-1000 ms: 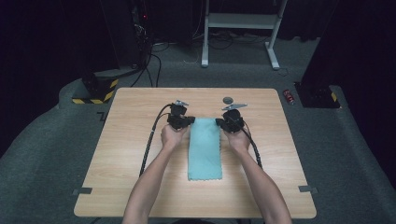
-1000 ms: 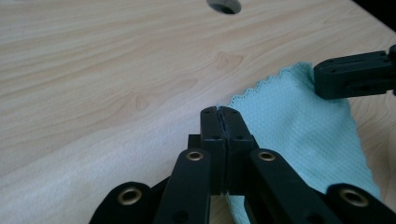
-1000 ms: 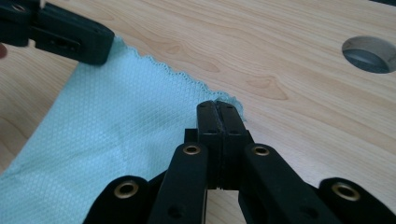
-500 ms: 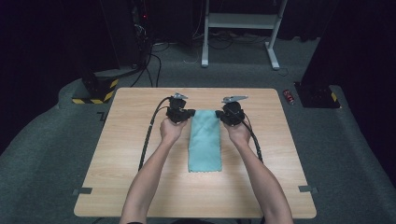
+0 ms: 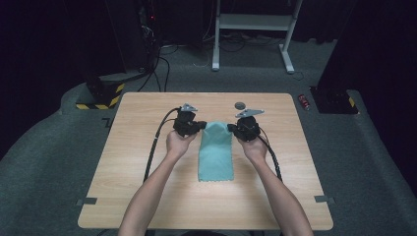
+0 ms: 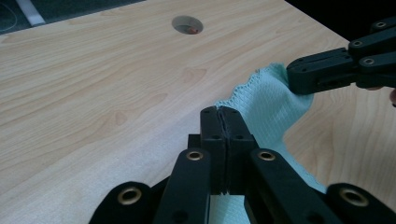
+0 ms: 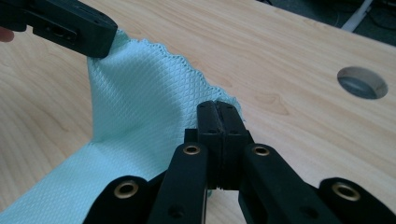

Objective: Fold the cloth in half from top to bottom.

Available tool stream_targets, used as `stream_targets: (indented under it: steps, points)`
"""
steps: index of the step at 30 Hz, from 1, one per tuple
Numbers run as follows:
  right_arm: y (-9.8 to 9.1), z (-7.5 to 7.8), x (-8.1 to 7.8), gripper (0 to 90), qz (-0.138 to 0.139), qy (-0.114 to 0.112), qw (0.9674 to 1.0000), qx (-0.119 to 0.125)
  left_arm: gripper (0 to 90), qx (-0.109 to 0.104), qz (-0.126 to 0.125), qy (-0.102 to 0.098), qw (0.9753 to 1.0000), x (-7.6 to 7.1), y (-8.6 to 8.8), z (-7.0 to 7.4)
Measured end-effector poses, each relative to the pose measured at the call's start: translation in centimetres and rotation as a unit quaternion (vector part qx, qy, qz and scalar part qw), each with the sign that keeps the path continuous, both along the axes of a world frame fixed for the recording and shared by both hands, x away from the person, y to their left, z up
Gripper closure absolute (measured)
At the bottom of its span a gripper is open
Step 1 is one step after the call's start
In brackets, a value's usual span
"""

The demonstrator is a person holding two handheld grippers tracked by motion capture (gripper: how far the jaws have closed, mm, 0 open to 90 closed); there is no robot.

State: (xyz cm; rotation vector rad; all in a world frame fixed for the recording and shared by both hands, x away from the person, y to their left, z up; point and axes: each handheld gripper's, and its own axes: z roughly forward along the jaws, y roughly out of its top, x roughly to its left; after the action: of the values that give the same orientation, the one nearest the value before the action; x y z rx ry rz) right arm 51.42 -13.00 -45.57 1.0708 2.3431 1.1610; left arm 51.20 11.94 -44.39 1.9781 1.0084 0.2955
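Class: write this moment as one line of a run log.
left gripper: shut on cloth far corner | right gripper: shut on other far corner | far edge lifted | near end on table

Left gripper (image 5: 195, 126) and right gripper (image 5: 233, 130) each pinch a far corner of the teal cloth (image 5: 215, 155); cloth trails back between forearms on table (image 5: 147, 196).

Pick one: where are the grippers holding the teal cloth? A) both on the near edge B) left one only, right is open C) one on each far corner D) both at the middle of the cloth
C: the left gripper and right gripper are each shut on a far corner of the teal cloth, lifting that edge off the table.
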Motion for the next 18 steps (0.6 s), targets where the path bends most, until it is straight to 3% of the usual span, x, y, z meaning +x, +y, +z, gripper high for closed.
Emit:
stream_targets:
  steps: [7, 18]
  points:
    - [-0.6, -0.3, -1.1, 89.9, 0.009, 0.002, 0.9999, 0.006, 89.1, -0.006, -0.008, -0.004, 0.9999, -1.0, 0.0, 0.0]
    - [-0.4, -0.4, -3.0, 89.9, 0.033, -0.011, 0.9994, 0.002, 89.0, 0.009, -0.014, -0.008, 0.9998, -2.5, 0.6, -0.5]
